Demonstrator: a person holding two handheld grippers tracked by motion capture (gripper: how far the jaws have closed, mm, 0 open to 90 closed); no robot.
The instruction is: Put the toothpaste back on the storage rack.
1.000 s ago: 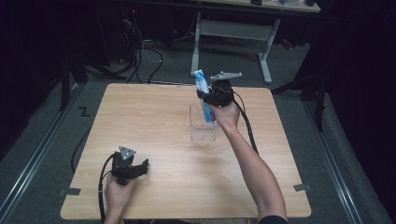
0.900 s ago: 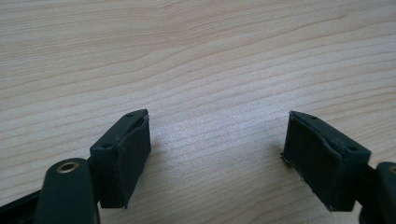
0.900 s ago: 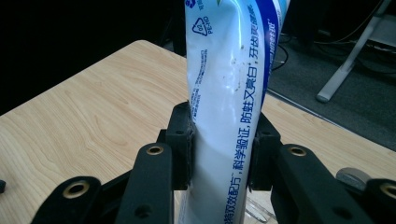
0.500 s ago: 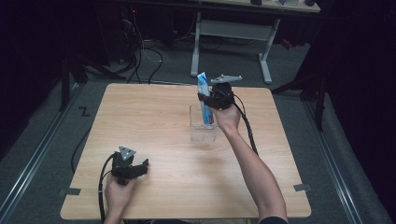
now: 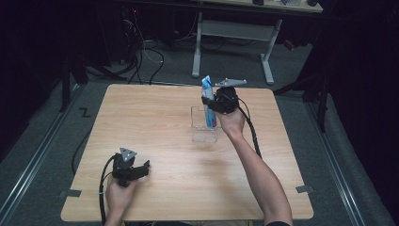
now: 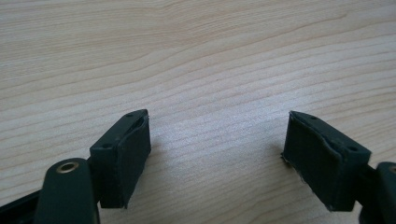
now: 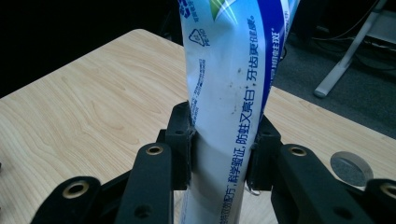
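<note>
Wooden table under dark workshop surroundings, our toothpaste tube held upright over the clear plastic container near its middle, right gripper clamped on the tube, left gripper resting slack-jawed near the front edge.

- A clear plastic open-topped box is set on the light wooden bench, right of its middle and toward the far edge.
- A blue-and-white toothpaste tube is held upright over that box, its lower end inside it, clamped between the right tongs.
- The left tongs are rested on the bench near the front left corner, well apart from the box.
</note>
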